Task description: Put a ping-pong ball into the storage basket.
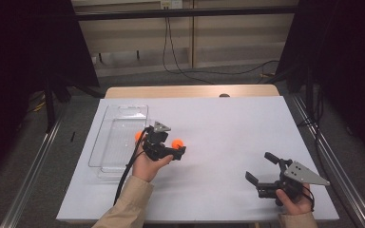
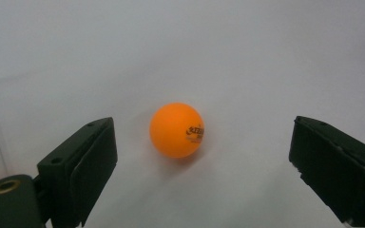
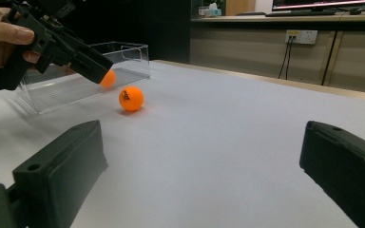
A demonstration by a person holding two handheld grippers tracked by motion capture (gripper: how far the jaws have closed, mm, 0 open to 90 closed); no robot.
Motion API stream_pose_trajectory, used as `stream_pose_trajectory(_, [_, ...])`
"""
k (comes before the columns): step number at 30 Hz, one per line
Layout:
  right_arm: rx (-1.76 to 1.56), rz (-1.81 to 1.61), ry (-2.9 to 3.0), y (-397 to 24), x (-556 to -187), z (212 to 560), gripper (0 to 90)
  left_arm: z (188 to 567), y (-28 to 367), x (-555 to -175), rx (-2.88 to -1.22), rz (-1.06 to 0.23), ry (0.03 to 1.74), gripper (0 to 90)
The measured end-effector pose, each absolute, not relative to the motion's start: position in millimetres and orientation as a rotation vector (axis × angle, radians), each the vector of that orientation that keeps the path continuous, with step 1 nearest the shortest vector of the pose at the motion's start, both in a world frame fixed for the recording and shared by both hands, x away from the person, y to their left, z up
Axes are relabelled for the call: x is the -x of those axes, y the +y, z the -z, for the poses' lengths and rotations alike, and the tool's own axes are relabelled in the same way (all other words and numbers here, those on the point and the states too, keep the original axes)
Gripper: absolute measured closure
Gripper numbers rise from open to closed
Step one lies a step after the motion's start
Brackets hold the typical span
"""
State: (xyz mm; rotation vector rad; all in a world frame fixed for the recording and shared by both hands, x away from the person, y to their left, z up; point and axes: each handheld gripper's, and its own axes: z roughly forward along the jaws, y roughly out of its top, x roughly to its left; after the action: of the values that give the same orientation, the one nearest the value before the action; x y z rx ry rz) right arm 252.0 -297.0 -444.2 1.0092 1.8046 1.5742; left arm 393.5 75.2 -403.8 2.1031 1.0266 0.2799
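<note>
An orange ball (image 1: 177,143) with a dark printed logo lies on the white table (image 1: 218,123) near the middle. In the left gripper view this ball (image 2: 177,129) sits a little ahead, between the two wide-apart jaws, and neither pad touches it. My left gripper (image 1: 167,144) is open, with a hand wrapped around it just right of the clear tray (image 1: 119,114). A second orange ball (image 1: 138,136) appears to lie inside the tray by its right wall. My right gripper (image 1: 261,166) rests open and holds nothing at the front right, facing the first ball (image 3: 131,98).
The clear plastic tray (image 3: 123,52) lies lengthwise at the table's left. Dark curtains and metal rails flank the table, and cables cross the floor beyond its far wooden edge (image 1: 190,90). A black cable trails from the left gripper along the sleeve.
</note>
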Motion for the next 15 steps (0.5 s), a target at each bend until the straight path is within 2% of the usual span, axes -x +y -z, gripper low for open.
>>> stream_pose_trajectory(15, [-1.009,-1.576,1.805,-296.7,-251.9,444.3,0.7,408.8,74.0,-396.5,-2.115,-0.306,1.048,8.7])
